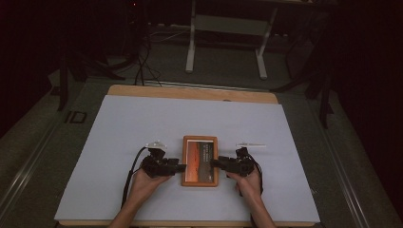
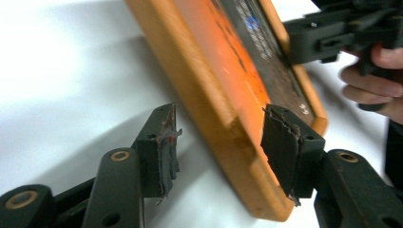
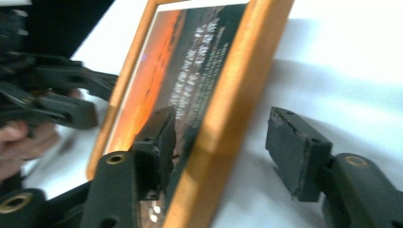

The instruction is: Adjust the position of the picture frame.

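With the picture frame lying flat mid-counter, centre of the high view, your left tongs and right tongs straddle its side rails, open, gripping nothing. Release step looks done; back both off sideways.

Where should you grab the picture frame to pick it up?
Probably by the wooden border of its two long sides. The picture frame lies flat on the white table cover, so each gripper comes in from its own side: the left gripper and right gripper already straddle opposite edges, jaws open. The raised rim gives something firm to pinch.
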Demonstrator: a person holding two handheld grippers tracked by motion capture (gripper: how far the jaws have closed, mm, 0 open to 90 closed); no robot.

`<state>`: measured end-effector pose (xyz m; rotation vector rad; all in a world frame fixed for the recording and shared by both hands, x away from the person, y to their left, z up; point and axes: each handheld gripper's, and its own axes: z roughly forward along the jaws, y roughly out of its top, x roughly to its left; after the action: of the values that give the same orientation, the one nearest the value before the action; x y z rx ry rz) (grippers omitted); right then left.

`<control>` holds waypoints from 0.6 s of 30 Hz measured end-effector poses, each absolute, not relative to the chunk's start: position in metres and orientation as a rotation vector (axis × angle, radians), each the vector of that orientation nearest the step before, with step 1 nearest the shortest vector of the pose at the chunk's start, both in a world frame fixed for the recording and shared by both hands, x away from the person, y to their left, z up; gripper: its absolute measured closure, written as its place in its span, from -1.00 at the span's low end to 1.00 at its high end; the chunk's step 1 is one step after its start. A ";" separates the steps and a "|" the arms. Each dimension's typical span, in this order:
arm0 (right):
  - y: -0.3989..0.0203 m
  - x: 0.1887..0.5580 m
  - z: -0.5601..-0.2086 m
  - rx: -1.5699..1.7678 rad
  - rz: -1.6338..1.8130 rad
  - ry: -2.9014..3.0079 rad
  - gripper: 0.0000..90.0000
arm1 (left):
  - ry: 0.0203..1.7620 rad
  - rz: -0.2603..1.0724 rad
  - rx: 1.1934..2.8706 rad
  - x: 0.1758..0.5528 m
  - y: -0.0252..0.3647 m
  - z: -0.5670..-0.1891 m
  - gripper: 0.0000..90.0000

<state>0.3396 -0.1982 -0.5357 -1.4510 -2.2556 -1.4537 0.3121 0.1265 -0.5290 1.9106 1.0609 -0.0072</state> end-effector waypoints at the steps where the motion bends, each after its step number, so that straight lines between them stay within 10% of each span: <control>1: -0.199 0.338 -0.534 -1.462 -1.458 -2.293 -0.09 | 1.064 0.037 1.917 0.310 0.128 -0.527 0.00; 18: -0.194 0.322 -0.514 -1.480 -1.453 -2.714 -0.12 | 1.007 0.461 1.986 0.273 0.132 -0.513 0.01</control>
<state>0.3218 -0.1945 -0.5140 -1.4798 -2.7141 -1.4528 0.2731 0.1323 -0.5131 1.9860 1.0071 0.4613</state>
